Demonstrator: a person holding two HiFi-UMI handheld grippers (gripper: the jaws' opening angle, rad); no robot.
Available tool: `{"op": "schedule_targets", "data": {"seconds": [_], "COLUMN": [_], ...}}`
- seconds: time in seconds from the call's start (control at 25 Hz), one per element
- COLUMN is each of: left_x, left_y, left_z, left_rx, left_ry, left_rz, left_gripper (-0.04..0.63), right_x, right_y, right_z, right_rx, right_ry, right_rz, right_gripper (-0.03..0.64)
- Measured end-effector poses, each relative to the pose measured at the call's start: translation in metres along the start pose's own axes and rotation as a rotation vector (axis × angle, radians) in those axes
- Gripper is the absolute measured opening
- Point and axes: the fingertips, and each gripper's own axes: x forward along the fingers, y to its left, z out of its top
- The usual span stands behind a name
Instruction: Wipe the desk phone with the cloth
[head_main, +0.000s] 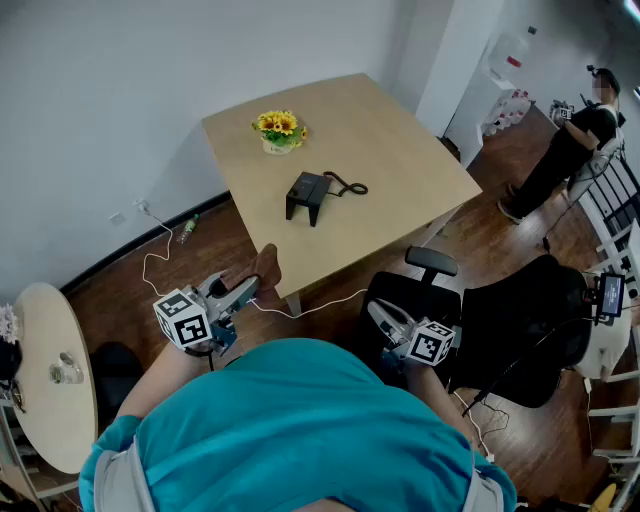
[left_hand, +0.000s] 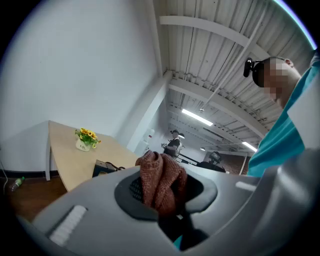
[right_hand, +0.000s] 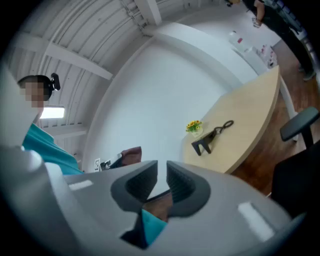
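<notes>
The black desk phone stands on the square wooden table, its cord curled to its right; it also shows small in the left gripper view and the right gripper view. My left gripper is held close to my body, well short of the table, shut on a reddish-brown cloth that bunches up between its jaws. My right gripper hovers over the chair, its jaws a narrow gap apart with nothing between them.
A pot of yellow flowers sits behind the phone. A black office chair stands at the table's near right corner. A white cable runs over the floor. A round side table is at left; a person stands far right.
</notes>
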Motion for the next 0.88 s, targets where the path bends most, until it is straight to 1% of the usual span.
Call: {"op": "schedule_targets", "data": {"seconds": [0.12,0.24,0.32,0.44,0.56,0.64,0.76,0.8,0.88], "left_x": [0.011,0.004,-0.002,-0.006,-0.009,-0.008,0.003,0.008,0.020], "left_y": [0.016,0.052,0.086,0.137,0.179,0.199,0.224,0.229,0.235], "left_z": [0.006,0.014,0.021,0.038,0.059,0.069,0.077,0.078,0.077], "left_rx": [-0.004,-0.017,-0.029,-0.005,-0.007,-0.016,-0.018,-0.020,-0.022], "left_ry": [-0.009,-0.014,-0.020,-0.004,0.025,0.044,0.073,0.082,0.099], "left_rz": [0.007,0.023,0.026,-0.007,-0.058,-0.096,-0.133,-0.137,-0.136], "left_gripper": [0.091,0.091,0.091,0.091,0.091,0.091,0.091,0.091,0.091], "right_x": [0.021,0.062,0.099,0.158,0.202,0.219,0.241,0.248,0.261], "right_y": [-0.018,-0.029,-0.043,-0.071,-0.105,-0.131,-0.170,-0.181,-0.198], "right_z": [0.013,0.021,0.031,0.055,0.074,0.082,0.090,0.092,0.095], "right_rx": [0.019,0.048,0.093,0.211,0.349,0.402,0.402,0.399,0.390], "right_ry": [0.038,0.073,0.078,0.044,-0.007,-0.017,0.011,0.023,0.059], "right_rz": [0.019,0.044,0.054,0.043,-0.013,-0.084,-0.190,-0.207,-0.212], "right_gripper": [0.091,0.145,0.176,0.209,0.218,0.221,0.224,0.228,0.229]}}
